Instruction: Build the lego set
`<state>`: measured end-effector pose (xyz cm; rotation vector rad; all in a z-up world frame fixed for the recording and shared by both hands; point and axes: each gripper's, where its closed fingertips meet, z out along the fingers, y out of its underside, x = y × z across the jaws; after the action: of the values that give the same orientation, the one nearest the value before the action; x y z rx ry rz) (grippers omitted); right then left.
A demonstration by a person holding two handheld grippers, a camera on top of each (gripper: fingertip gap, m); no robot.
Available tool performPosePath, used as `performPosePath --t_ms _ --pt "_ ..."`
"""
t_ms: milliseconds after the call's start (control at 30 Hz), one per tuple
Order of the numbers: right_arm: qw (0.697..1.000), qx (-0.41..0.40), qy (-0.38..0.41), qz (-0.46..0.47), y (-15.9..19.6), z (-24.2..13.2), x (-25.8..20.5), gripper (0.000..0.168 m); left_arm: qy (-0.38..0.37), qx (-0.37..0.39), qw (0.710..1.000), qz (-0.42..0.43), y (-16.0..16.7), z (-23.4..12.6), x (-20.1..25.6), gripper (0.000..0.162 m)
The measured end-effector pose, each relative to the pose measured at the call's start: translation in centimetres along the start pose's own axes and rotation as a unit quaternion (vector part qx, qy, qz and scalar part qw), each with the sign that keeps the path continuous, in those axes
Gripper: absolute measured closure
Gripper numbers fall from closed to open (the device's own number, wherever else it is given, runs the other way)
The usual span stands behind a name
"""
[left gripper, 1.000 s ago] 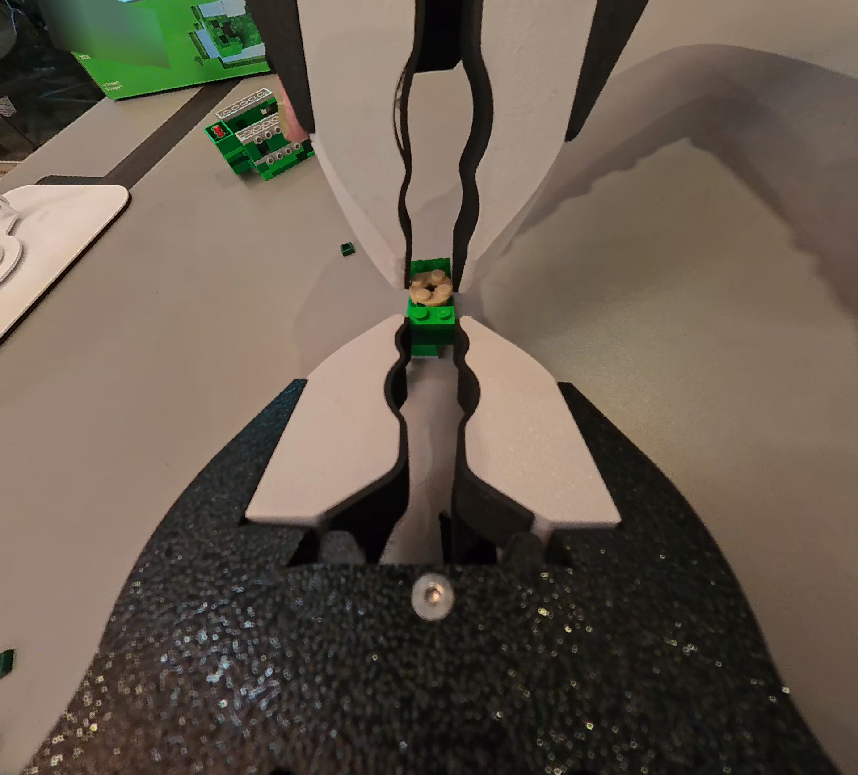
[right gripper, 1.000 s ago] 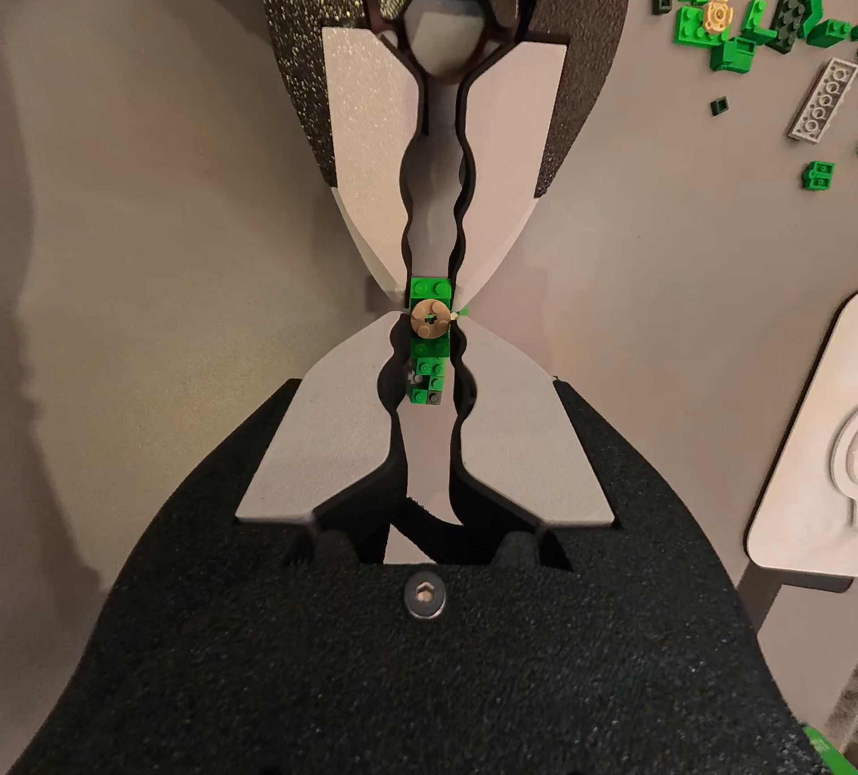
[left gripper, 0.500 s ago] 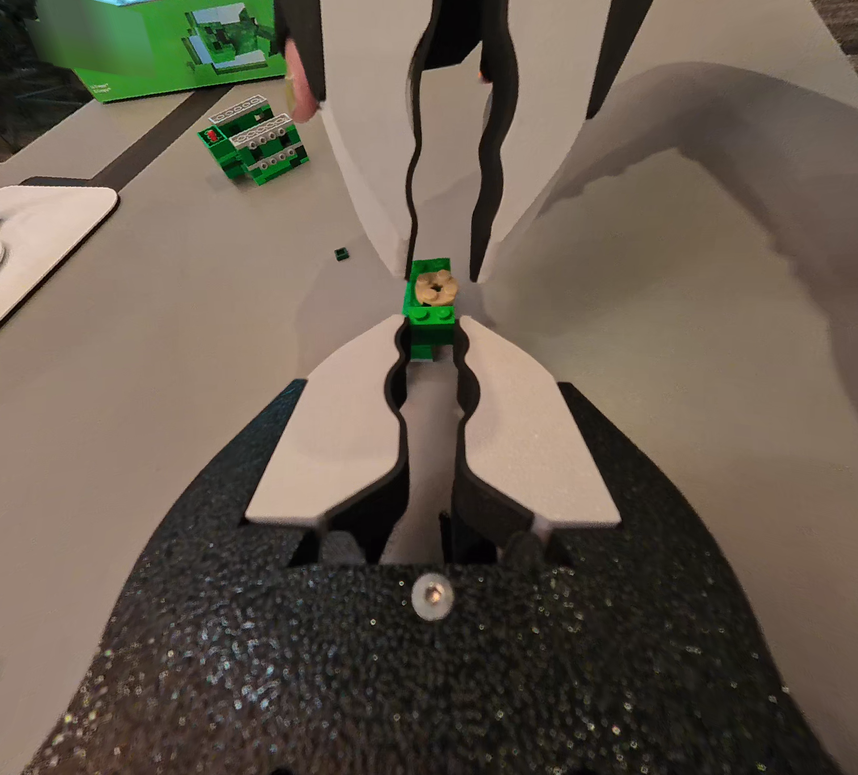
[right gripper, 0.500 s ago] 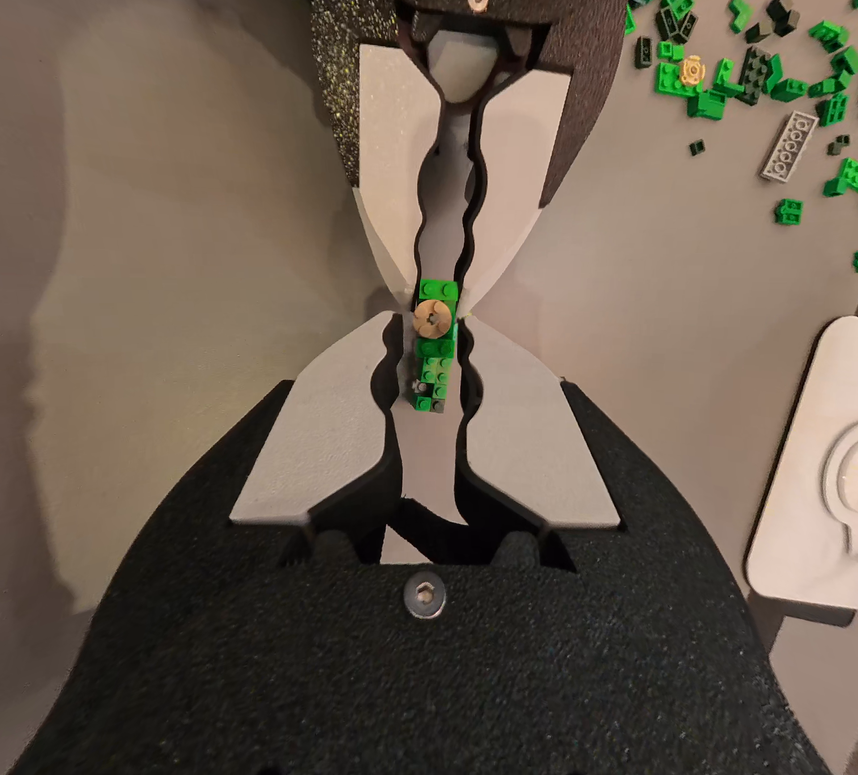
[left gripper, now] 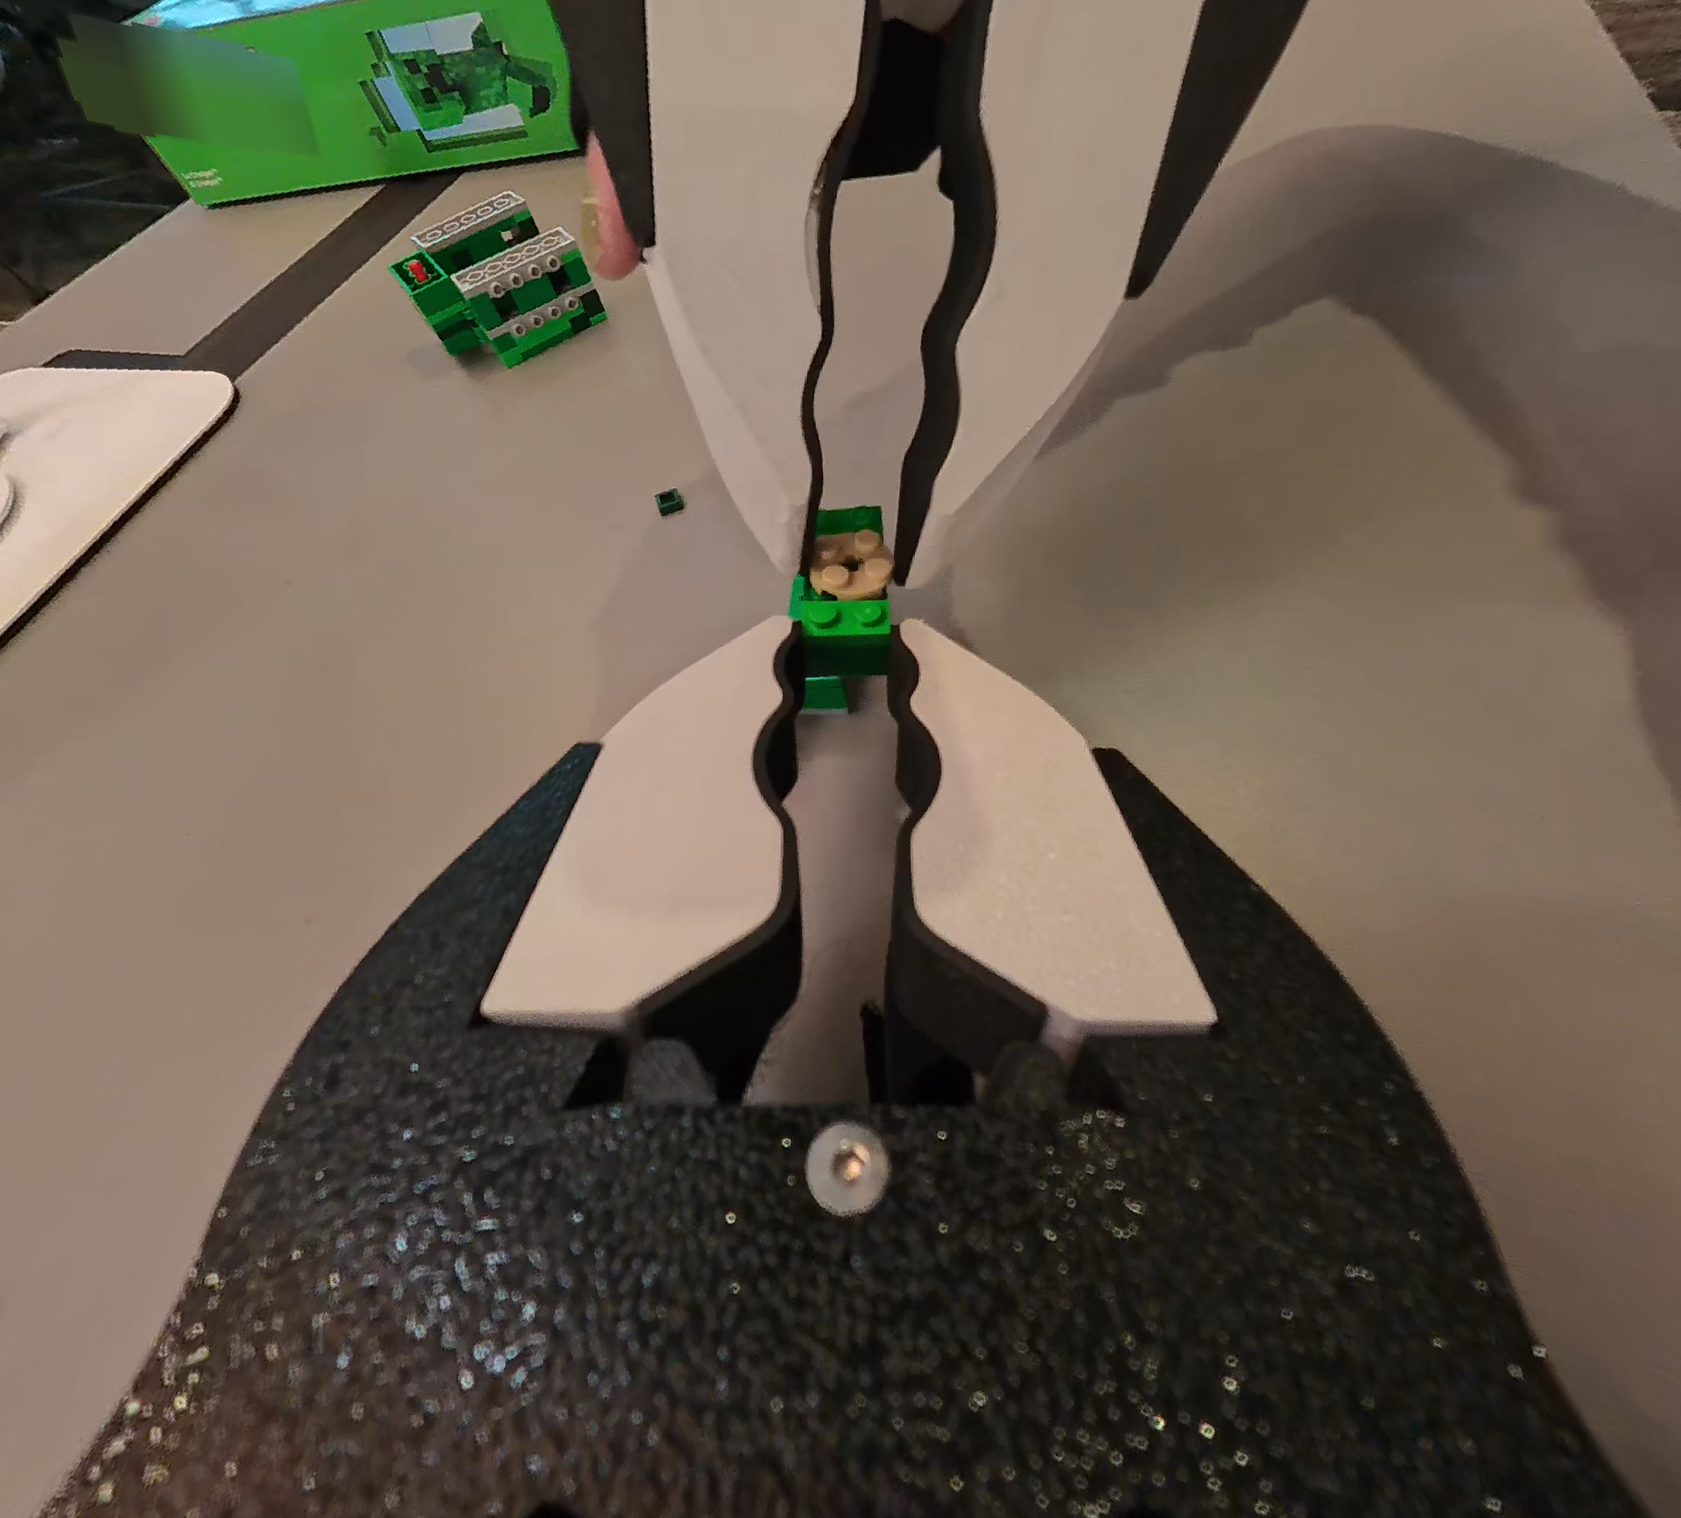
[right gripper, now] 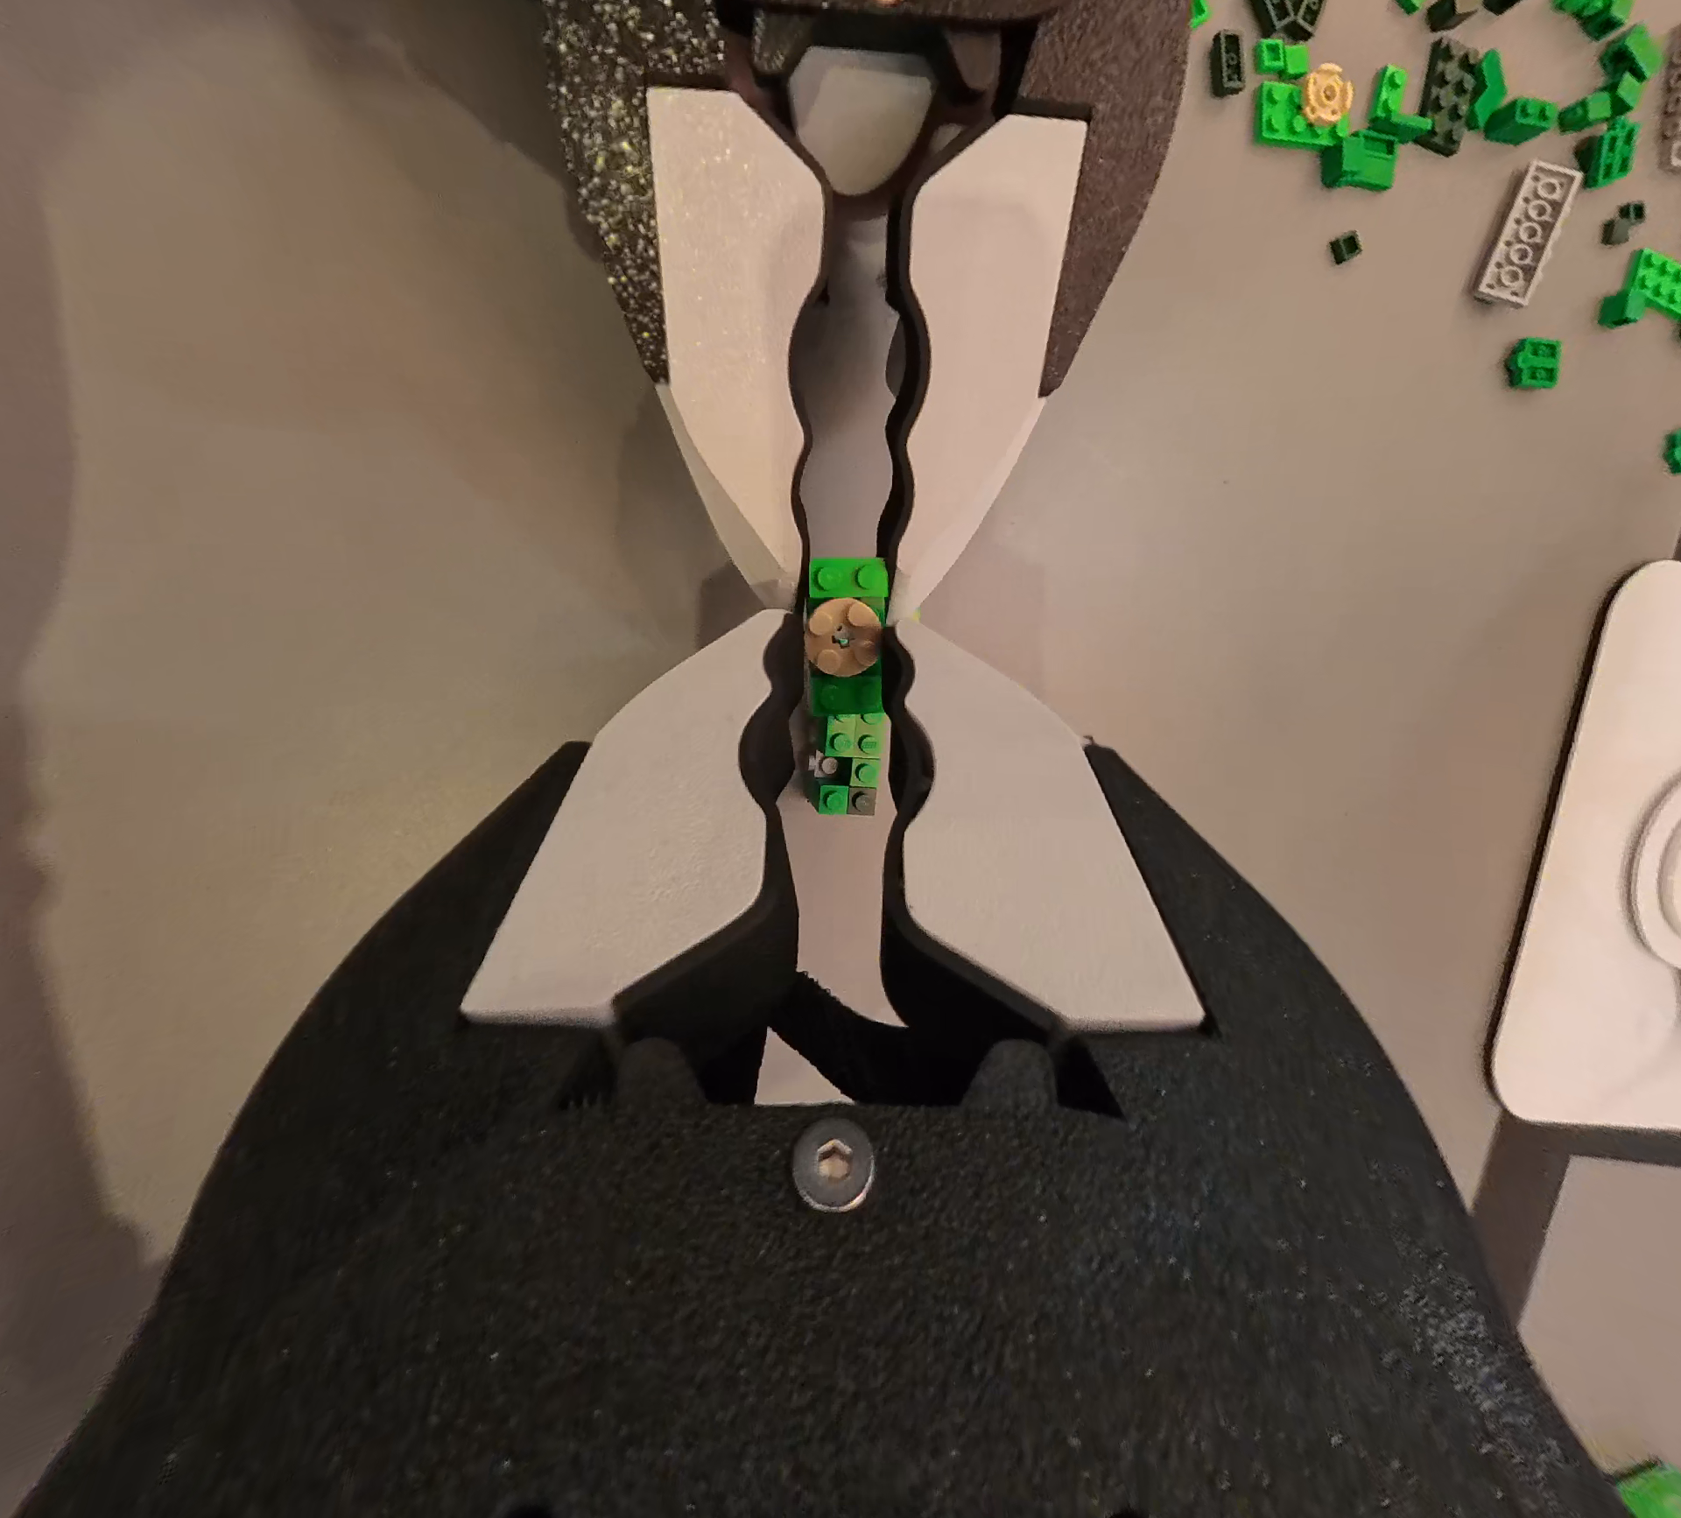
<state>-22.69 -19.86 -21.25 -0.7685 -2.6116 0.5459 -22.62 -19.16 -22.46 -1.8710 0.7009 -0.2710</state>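
A small green lego column (left gripper: 841, 638) is held above the grey table between both grippers. A tan round plate (left gripper: 850, 565) sits on its top studs. My left gripper (left gripper: 841, 642) is shut on the green column from the near side. My right gripper (left gripper: 852, 565) comes in from the far side, and its tips close on the tan round plate. In the right wrist view my right gripper (right gripper: 837, 633) pinches the tan round plate (right gripper: 843, 638). The left gripper (right gripper: 848, 574) grips the green column (right gripper: 848, 578) opposite. The column's lower bricks (right gripper: 850, 760) hang between my fingers.
A green set box (left gripper: 364, 83) and a partly built green model (left gripper: 500, 292) stand at the far left. A tiny dark green piece (left gripper: 669, 503) lies nearby. A pile of loose green bricks (right gripper: 1455, 83), a grey plate (right gripper: 1528, 228) and a white board (right gripper: 1619, 838) lie to the right. My two grippers' fingertips are within a few centimetres of each other. From either gripper's tips it is about 25 centimeters to the partly built green model (left gripper: 500, 292).
My right gripper loosened around the tan plate half a second ago and has closed on it again. The left gripper has kept its hold on the green column.
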Motion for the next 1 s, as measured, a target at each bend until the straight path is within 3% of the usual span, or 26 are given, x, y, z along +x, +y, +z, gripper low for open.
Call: performPosePath --t_ms 567,767,900,1000 --pt "0.993 0.005 0.028 0.112 0.2 0.2 0.4 0.149 -0.004 -0.003 1.000 0.001 0.0 0.1 -0.1 0.145" --pt "0.995 0.023 0.043 0.089 0.0 -0.3 0.4 0.129 -0.017 0.005 1.000 -0.024 -0.1 -0.2 -0.8 0.145" --pt "0.988 0.064 0.140 0.000 -0.6 -0.8 1.3 0.129 -0.028 0.028 0.995 -0.091 -0.4 -0.8 -1.9 0.146" --pt "0.959 0.069 0.261 -0.092 -0.8 -1.2 2.3 0.134 -0.016 0.059 0.988 -0.145 -0.8 -1.5 -2.5 0.145"
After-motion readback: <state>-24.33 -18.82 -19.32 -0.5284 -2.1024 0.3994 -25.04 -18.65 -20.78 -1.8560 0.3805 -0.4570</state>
